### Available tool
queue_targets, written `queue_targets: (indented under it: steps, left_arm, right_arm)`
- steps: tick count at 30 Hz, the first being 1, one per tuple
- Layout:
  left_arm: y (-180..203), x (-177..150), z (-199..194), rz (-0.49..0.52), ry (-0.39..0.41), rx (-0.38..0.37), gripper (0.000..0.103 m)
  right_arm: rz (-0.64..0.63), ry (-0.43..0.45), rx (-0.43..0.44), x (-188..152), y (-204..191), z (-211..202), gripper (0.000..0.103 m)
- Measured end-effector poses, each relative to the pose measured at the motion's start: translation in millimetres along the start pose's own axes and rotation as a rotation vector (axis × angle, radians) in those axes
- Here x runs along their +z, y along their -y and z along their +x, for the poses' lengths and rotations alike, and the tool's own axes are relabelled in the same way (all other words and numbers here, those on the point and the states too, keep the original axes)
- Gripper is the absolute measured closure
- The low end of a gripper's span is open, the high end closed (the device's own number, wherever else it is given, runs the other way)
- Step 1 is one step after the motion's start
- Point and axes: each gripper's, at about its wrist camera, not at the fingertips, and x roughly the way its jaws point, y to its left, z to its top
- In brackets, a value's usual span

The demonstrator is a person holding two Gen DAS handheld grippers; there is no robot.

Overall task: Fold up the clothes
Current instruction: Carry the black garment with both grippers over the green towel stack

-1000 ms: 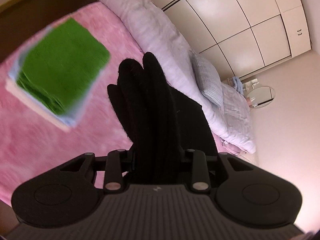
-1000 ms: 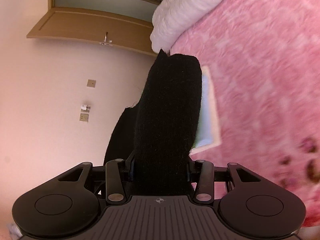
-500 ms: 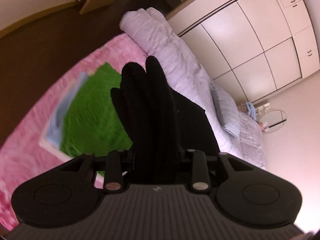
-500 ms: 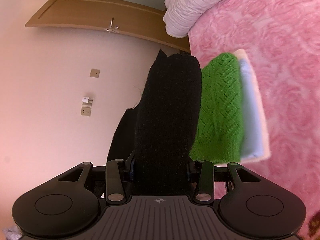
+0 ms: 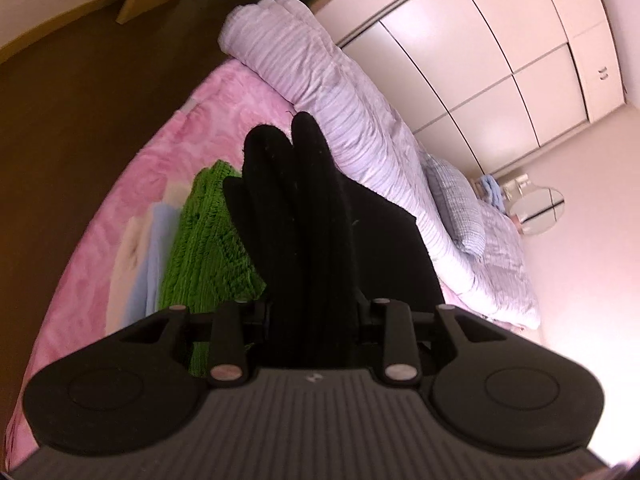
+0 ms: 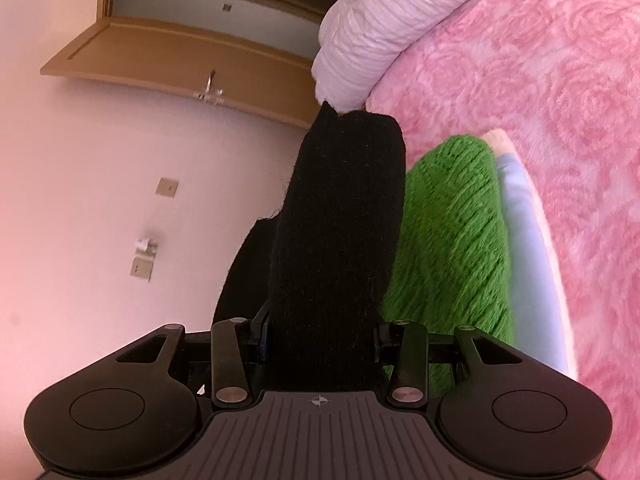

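A folded black garment (image 5: 304,216) is clamped in my left gripper (image 5: 310,264), and its thick folds hide both fingers. My right gripper (image 6: 336,264) is shut on another part of the same black garment (image 6: 344,200), its fingers covered too. Just beneath and beside the black cloth lies a stack of folded clothes: a green knit (image 5: 204,240) on top, then a light blue piece (image 5: 154,248) and a cream one (image 5: 128,248). In the right wrist view the green knit (image 6: 452,232) sits right of the black cloth. Whether the black garment touches the stack is unclear.
The stack rests on a pink fleece bed cover (image 5: 160,152) near the bed's edge, with dark floor (image 5: 72,104) beyond. A rolled white-lilac quilt (image 5: 340,92) runs along the bed, with pillows (image 5: 460,200) further on. Wardrobe doors (image 5: 500,60) stand behind; a wooden door (image 6: 168,56) shows in the right wrist view.
Both grippers have carried the black garment across the bed and lower. The green-topped stack, earlier off to the side, now lies close under and beside the black cloth.
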Motion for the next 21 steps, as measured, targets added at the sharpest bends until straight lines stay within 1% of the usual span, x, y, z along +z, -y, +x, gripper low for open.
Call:
queue_targets:
  steps: [3,5,7,9,10,11,13,16,17,18,19,20,21]
  left_arm:
    - [-14.5,-1.8,18.0,-0.015,-0.018,-0.011,0.075]
    - [-27.1,-6.0,27.1,-0.031,-0.028,-0.003,0.075]
    - [-38.8,-9.8,27.1,-0.035,-0.018,-0.016,0.075]
    - [-45.5,-13.4,30.4,-0.041,-0.024,-0.002,0.073]
    - [-48.7,-15.2,32.1,-0.043,-0.028,0.006,0.071]
    - [-51.8,-16.9,32.4,-0.066,-0.026,0.005,0.07]
    - [-51.4,-16.8,29.9,-0.077,-0.025,0.017,0.07]
    - [-34.0,-14.5,13.7,-0.022,-0.02,0.091,0.07]
    - [-26.8,-13.6,4.0,0.001,-0.014,0.122,0.07]
    - [-21.0,-13.4,-6.0,0.017,-0.001,0.15,0.07]
    - [-15.3,-13.3,-15.9,0.034,0.013,0.177,0.073]
    - [-7.7,-13.4,-26.2,0.057,0.016,0.208,0.073]
    - [0.2,-13.6,-36.6,0.081,0.019,0.24,0.074]
  right_arm:
    - [0.0,0.011,-0.022,4.6,13.5,6.0,0.061]
    - [-0.001,0.005,-0.045,3.8,21.7,11.0,0.061]
    - [-0.001,-0.008,-0.084,1.4,33.3,19.4,0.06]
    - [0.015,-0.008,-0.106,-2.9,43.2,23.4,0.056]
    - [0.023,-0.008,-0.118,-5.1,48.1,25.4,0.054]
    - [0.029,-0.006,-0.133,-4.9,46.2,25.4,0.053]
    - [0.039,-0.003,-0.163,-4.5,42.4,25.4,0.051]
    - [-0.061,-0.024,-0.299,-2.3,13.1,22.0,0.049]
    - [-0.104,-0.018,-0.35,-3.5,3.1,18.8,0.048]
    - [-0.146,0.002,-0.404,-5.2,-8.2,13.1,0.048]
    - [-0.189,0.023,-0.458,-6.8,-19.5,7.4,0.048]
    - [-0.226,0.057,-0.504,-9.9,-31.0,-0.5,0.048]
    - [-0.263,0.073,-0.528,-14.7,-41.0,-6.3,0.048]
